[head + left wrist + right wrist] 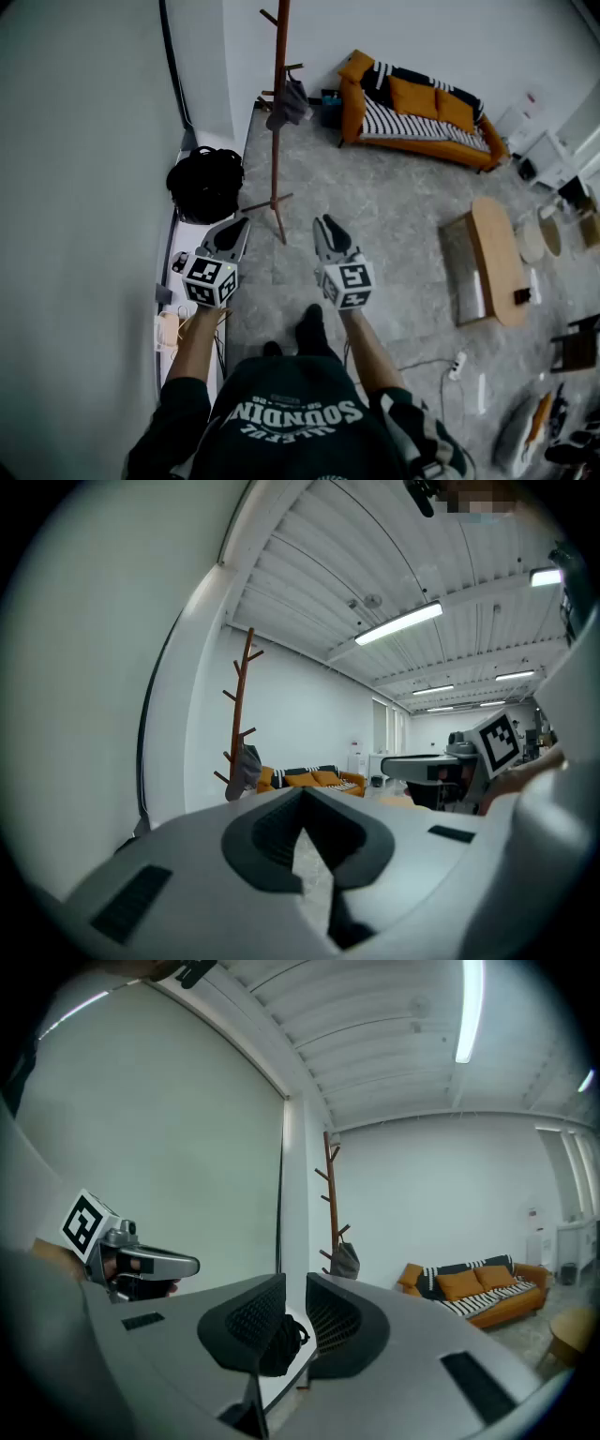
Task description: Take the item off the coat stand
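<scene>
A tall brown wooden coat stand (277, 112) rises by the white wall, ahead of both grippers. A grey item (288, 105) hangs from one of its lower pegs. The stand (240, 714) and the item (247, 769) are small and distant in the left gripper view. They are just as far off in the right gripper view, stand (332, 1204) and item (345, 1260). My left gripper (242, 221) (302, 799) is shut and holds nothing. My right gripper (322, 221) (295, 1283) is shut too, its pads a sliver apart with nothing between them. Both hover at waist height, well short of the stand.
A black backpack (204, 183) lies on the floor at the wall, left of the stand's base. An orange sofa (412, 108) with a striped cover stands at the back. A wooden coffee table (497, 258) is to the right. A cable and power strip (457, 364) lie near my right side.
</scene>
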Demonstrator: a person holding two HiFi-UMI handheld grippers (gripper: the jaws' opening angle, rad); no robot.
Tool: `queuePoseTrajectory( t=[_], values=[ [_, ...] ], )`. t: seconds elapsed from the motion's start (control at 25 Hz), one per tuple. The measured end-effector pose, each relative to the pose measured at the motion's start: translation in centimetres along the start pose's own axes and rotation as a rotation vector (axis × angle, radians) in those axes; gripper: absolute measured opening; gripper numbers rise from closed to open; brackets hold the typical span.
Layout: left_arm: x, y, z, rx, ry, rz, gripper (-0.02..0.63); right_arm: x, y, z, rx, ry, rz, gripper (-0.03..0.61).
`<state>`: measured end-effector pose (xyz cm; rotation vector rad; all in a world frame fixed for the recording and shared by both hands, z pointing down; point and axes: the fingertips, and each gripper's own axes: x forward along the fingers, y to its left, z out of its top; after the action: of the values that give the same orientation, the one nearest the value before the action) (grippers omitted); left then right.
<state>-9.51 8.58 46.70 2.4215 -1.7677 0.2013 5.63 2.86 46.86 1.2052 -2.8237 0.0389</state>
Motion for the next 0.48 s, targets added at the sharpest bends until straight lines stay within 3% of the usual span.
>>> queuePoseTrajectory(
  t=[0.16, 0.48],
  values=[
    [0.2, 0.6, -1.2, -0.020, -0.030, 0.007, 0.000, 0.3, 0.2, 0.1, 0.022, -0.004, 0.010, 0.057],
    [0.0, 0.5, -1.2, -0.014, -0.010, -0.008, 0.000, 0.1, 0.1, 0.0, 0.017, -0.011, -0.019, 0.057]
  ],
)
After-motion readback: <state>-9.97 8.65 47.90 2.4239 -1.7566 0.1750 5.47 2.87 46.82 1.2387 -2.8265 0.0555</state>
